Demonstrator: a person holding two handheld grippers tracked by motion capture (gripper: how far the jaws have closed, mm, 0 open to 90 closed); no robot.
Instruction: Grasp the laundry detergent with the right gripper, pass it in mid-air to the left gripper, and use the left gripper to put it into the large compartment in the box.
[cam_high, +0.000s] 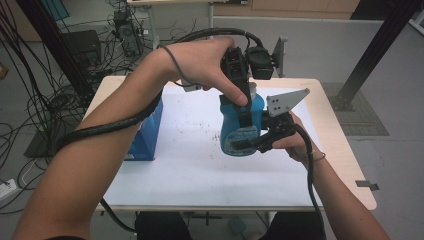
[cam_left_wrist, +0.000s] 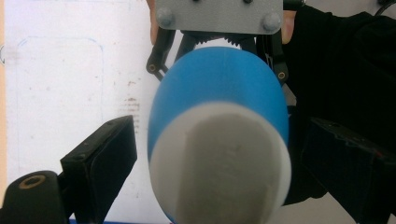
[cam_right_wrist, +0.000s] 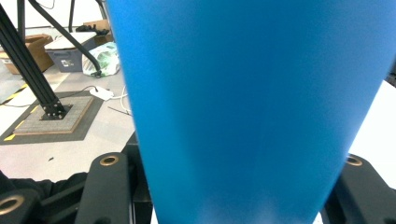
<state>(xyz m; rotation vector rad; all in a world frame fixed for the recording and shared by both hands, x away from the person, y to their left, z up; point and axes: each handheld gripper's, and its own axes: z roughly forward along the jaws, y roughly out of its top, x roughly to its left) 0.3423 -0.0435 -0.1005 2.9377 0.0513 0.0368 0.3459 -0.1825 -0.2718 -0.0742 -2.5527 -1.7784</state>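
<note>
A blue bottle (cam_high: 232, 127) with a white cap (cam_high: 253, 89) is held upright above the white mat. My right gripper (cam_high: 242, 142) comes in from the right and is shut on the bottle's lower body; in the right gripper view the blue bottle (cam_right_wrist: 247, 107) sits between its jaws (cam_right_wrist: 233, 186). My left gripper (cam_high: 247, 100) reaches down from above. In the left gripper view its jaws (cam_left_wrist: 212, 140) stand open on either side of the white cap (cam_left_wrist: 219, 163), with a gap on each side. Beyond the bottle (cam_left_wrist: 219, 79) shows the right gripper's grey plate (cam_left_wrist: 219, 14).
A blue box (cam_high: 147, 132) stands at the left edge of the white mat (cam_high: 190, 165). Brown specks (cam_high: 210, 131) are scattered on the mat. The wooden table (cam_high: 345, 165) ends close on the right. A black frame post (cam_high: 380, 45) and floor cables (cam_high: 30, 100) stand beyond.
</note>
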